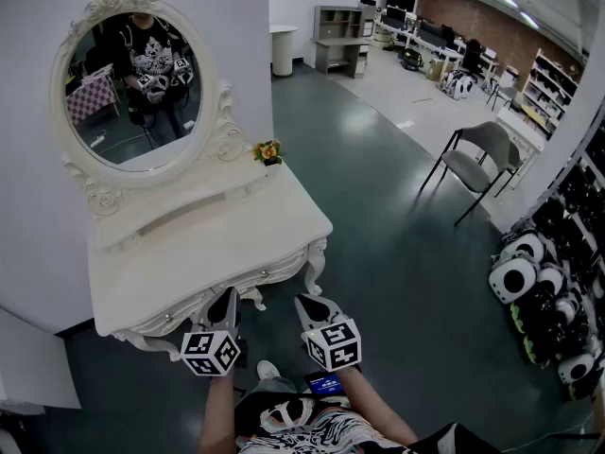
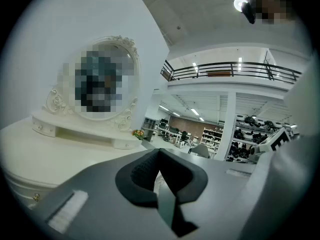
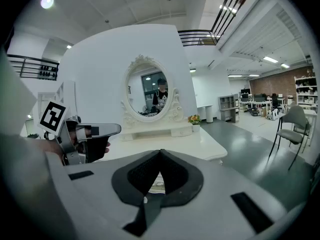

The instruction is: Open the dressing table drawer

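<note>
The left tongs (image 1: 225,301) and right tongs (image 1: 310,304) are held side by side, slightly apart, both angled a little downward. Each pair has its jaws closed together with nothing between them.

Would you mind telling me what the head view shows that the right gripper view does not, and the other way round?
Only the head view: the person's lap and black-and-white rounded items on the floor at right. Only the right gripper view: a balcony railing, a ceiling lamp, and the right gripper, jaws closed on nothing. Both: the dressing table, oval mirror, flowers, grey chair and left gripper.
</note>
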`<state>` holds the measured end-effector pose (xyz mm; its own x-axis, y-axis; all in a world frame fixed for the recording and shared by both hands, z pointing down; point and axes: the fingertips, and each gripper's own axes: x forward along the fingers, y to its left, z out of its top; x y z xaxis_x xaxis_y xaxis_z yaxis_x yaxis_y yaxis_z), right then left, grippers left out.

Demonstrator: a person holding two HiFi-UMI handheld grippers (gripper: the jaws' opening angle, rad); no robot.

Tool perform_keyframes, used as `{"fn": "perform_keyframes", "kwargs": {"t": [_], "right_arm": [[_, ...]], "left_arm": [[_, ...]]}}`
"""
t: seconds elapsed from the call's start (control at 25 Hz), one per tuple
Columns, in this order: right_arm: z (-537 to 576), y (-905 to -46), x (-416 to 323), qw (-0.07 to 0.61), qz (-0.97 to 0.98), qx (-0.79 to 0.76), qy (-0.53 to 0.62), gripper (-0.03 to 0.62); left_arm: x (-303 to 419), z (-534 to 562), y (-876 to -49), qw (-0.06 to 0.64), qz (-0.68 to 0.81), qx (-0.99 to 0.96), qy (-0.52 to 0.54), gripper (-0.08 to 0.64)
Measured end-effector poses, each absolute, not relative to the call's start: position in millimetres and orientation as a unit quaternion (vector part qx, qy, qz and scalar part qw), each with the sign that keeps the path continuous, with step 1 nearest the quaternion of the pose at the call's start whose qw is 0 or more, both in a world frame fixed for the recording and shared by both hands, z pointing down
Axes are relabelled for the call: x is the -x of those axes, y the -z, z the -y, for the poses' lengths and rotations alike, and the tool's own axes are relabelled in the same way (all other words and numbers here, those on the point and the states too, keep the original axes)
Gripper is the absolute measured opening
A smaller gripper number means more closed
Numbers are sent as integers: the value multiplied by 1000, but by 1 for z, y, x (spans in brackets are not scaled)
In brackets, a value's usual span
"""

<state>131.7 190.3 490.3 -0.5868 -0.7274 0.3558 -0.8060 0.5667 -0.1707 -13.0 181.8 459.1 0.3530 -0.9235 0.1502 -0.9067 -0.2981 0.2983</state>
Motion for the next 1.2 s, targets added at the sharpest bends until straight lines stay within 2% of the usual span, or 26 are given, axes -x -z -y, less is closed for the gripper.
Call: {"fn": "perform_keyframes", "kwargs": {"t": [0.6, 0.64, 0.68, 0.72, 0.96, 1.2], "right_arm": [[-174, -487, -128, 90, 885, -430, -151, 5], [-169, -491, -126, 98, 885, -429, -150, 27], [-163, -495, -124, 106, 885, -428, -150, 82], [-156, -499, -122, 112, 883, -429, -152, 94], [-94, -520, -99, 131, 875, -437, -162, 116], [2, -541, -57, 163, 857, -453, -181, 120]], "left_arm": [[26, -179, -471, 157, 593, -790, -1, 5], [26, -174, -474, 163, 590, -791, -1, 43], [27, -169, -478, 170, 587, -792, -1, 101], [29, -163, -481, 174, 587, -791, -1, 106], [59, -103, -500, 178, 597, -782, -9, 69], [99, -7, -531, 212, 579, -787, -31, 67]]}}
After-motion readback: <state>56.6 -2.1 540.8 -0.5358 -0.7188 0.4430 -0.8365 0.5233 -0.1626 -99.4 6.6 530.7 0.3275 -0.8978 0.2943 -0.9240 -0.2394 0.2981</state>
